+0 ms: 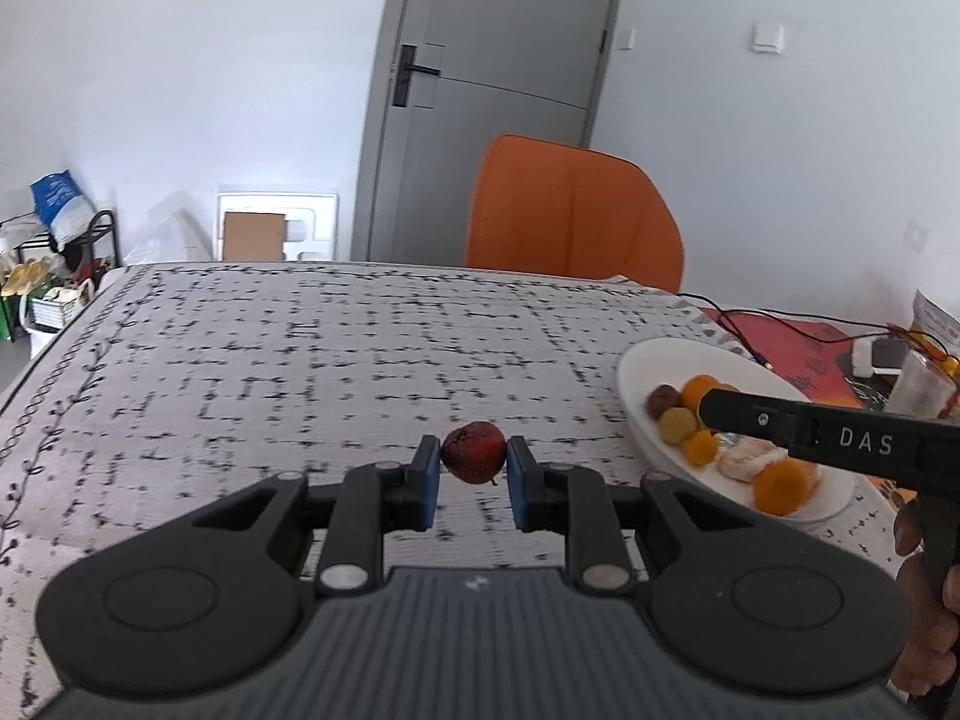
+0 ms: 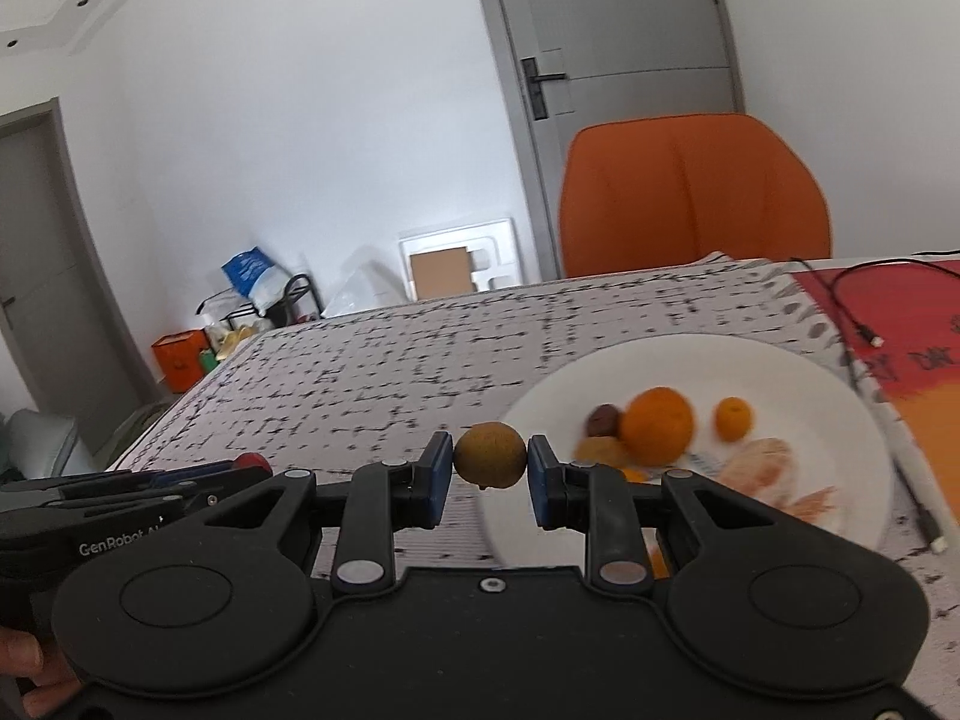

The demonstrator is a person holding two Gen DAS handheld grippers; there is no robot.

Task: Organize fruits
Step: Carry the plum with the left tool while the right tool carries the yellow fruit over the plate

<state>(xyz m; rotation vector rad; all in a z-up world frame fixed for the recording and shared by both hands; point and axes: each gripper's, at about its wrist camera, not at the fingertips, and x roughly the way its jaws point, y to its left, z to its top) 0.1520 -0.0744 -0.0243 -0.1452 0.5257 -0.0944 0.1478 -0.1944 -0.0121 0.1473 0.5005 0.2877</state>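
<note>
Left gripper (image 1: 473, 471): jaws closed on small red fruit (image 1: 474, 451), frame centre, above patterned tablecloth (image 1: 240, 372).
Right gripper (image 2: 490, 473): jaws pinching brown-yellow fruit (image 2: 490, 455), centre, at rim of white plate (image 2: 828, 396).
Plate, right of frame: several fruits already gathered.
Outstanding, by appearance: both held pieces not yet plated.

We see a table (image 1: 300, 360) under a black-patterned white cloth; on it a white plate (image 2: 798, 372) of fruit, a red-orange mat (image 2: 900, 312), a black cable (image 2: 840, 294), a white pen (image 2: 900, 438)
</note>
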